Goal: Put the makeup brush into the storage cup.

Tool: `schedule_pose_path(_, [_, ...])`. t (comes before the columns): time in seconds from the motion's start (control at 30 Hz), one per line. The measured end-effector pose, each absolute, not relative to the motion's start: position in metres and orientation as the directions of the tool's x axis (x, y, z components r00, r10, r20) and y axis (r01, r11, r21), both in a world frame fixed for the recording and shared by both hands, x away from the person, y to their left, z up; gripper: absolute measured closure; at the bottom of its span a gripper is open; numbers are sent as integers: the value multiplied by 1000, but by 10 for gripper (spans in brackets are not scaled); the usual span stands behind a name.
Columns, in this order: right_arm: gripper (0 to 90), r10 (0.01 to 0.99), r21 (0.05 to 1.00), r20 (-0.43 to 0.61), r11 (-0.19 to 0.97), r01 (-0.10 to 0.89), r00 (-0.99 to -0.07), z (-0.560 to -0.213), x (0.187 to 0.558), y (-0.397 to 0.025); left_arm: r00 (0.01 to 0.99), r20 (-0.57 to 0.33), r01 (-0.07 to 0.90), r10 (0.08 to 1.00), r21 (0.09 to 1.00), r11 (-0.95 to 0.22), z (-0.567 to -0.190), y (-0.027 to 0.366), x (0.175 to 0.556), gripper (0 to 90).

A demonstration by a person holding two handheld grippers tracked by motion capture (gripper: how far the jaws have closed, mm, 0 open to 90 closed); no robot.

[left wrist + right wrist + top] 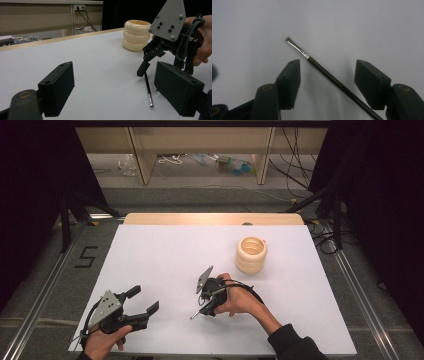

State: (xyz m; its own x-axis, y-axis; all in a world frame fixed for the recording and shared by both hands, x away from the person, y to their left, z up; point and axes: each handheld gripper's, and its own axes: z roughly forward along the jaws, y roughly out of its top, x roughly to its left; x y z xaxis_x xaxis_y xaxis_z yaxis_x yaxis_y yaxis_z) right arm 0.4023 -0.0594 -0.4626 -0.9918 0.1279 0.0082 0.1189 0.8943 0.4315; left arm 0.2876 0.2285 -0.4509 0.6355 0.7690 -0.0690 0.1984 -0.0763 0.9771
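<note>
we judge the pick-up step: right gripper [327, 82] tipped down, jaws wide, straddling the thin brush [329, 75] lying flat on the white table [165, 255]. next: lower, close on the handle. left gripper [142, 301] rests wide, holding nothing.

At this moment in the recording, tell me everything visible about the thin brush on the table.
The brush is slim, with a long glossy black handle, a short silvery metal ferrule and a small flat tuft of dark bristles. It lies flat on the white table, between the open jaws of the right tongs, which straddle the handle without closing on it. Its bristle end points away from those tongs, toward the person's side. The cream ringed holder stands apart from it.
</note>
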Motion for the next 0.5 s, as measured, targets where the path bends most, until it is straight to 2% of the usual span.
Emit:
schedule_pose_path(0.3, [471, 112, 382, 23, 917, 112, -993, -466, 402, -54, 627, -78, 203, 775, 977, -66, -451, 230, 287, 163])
schedule_pose_path(0.33, [487, 110, 380, 21, 919, 110, -994, -466, 402, -54, 641, -69, 180, 765, 982, -62, -451, 230, 289, 163])
schedule_pose_path(0.5, [534, 122, 372, 4, 921, 115, -992, -466, 403, -54, 628, -77, 200, 775, 978, -65, -451, 230, 288, 164])
